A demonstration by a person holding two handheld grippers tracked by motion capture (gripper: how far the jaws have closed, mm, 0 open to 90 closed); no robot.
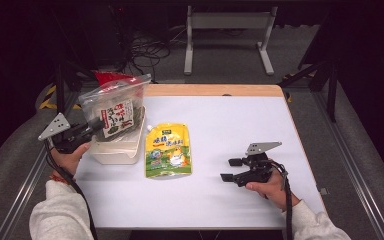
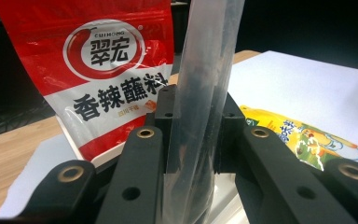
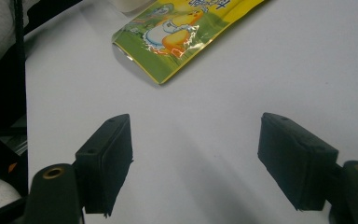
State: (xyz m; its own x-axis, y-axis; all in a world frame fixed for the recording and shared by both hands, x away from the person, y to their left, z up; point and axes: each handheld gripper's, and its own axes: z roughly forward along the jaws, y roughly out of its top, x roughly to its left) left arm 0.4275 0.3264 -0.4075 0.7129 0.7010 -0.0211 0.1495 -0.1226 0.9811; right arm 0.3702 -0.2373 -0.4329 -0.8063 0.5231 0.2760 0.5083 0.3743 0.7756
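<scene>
From the high view, the left gripper (image 1: 91, 129) pinches a clear zip bag (image 1: 114, 106) above a white tub (image 1: 116, 151) on the table (image 1: 240, 125); the bag probably hides a red pouch (image 1: 111, 77). The left gripper view shows the jaws clamped on the bag's edge. The right gripper view shows the right gripper (image 3: 196, 158) wide open, empty, near the cut-off yellow pouch (image 3: 182, 32).

A yellow pouch (image 1: 168, 150) with a cartoon duck lay flat on the white tabletop (image 1: 240, 125), just beside a white tub (image 1: 116, 152). A red packet (image 2: 107, 70) with big letters stood at the back. Past the tabletop, black cables (image 1: 147, 52) lay on the floor near a grey metal stand (image 1: 228, 30).
</scene>
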